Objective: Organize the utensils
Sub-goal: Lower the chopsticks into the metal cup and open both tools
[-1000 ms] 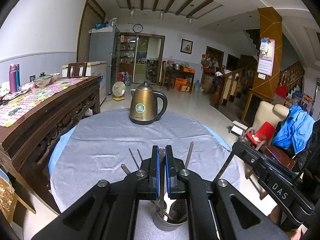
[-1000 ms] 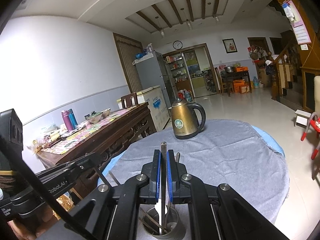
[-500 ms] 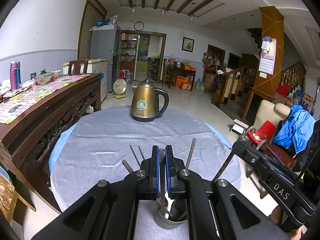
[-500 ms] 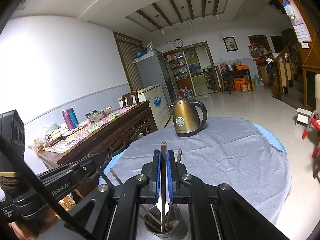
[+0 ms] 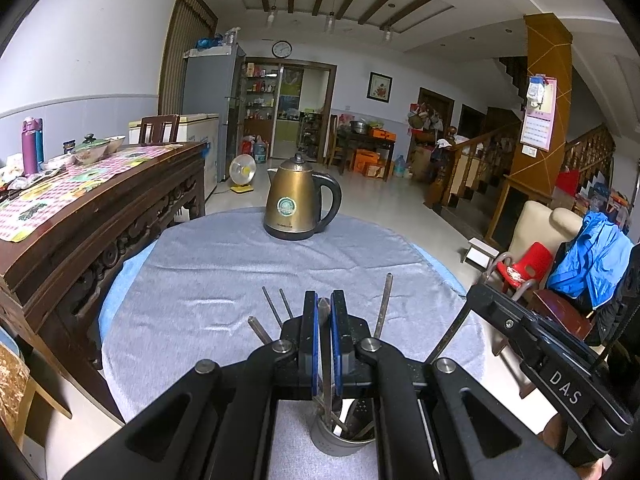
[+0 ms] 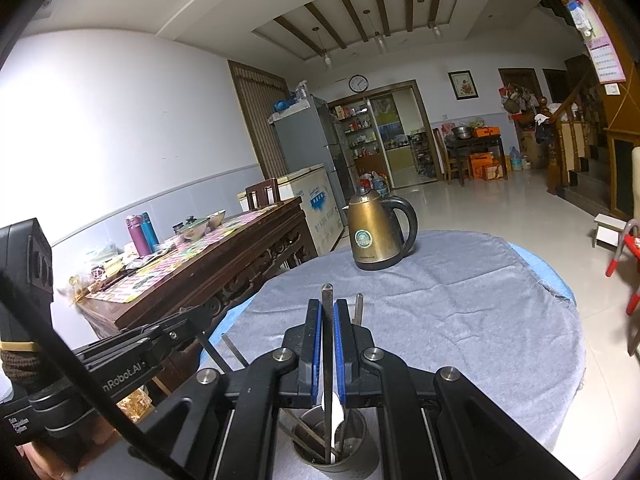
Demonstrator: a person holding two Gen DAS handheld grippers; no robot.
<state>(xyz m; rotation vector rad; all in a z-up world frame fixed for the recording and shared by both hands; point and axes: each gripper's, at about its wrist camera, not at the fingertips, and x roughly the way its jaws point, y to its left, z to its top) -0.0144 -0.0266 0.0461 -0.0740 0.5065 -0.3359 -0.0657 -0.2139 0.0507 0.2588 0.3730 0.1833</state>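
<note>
Steel is what both my tools are pinching — the left gripper (image 5: 324, 312) has its blue-padded fingers (image 5: 314, 344) pressed together on a thin metal utensil handle (image 5: 323, 308), and the right gripper (image 6: 327, 316) is clamped the same way on a long flat metal utensil (image 6: 327, 296) whose handle sticks up past the fingertips.

Compared with a second ago, both views have risen slightly: the round perforated metal utensil holder (image 5: 344, 438) now sits a little lower in each frame, and the brass-coloured electric kettle (image 5: 298, 200) has slid down with it. Each utensil's lower end appears to reach into the cup (image 6: 332, 448), among the other chopsticks and handles (image 5: 383, 304) leaning against its rim; the right one shows a pale spoon-like bowl just above the cup's mouth, though I cannot be sure of its shape.

I read that as a slow lift rather than a drop — either I am drawing pieces out or I have not let them settle. The holder stands near the front edge of the round table under its grey cloth (image 5: 224, 272), kettle well apart at the far side. Neither utensil is released, so the sorting step is unfinished.
</note>
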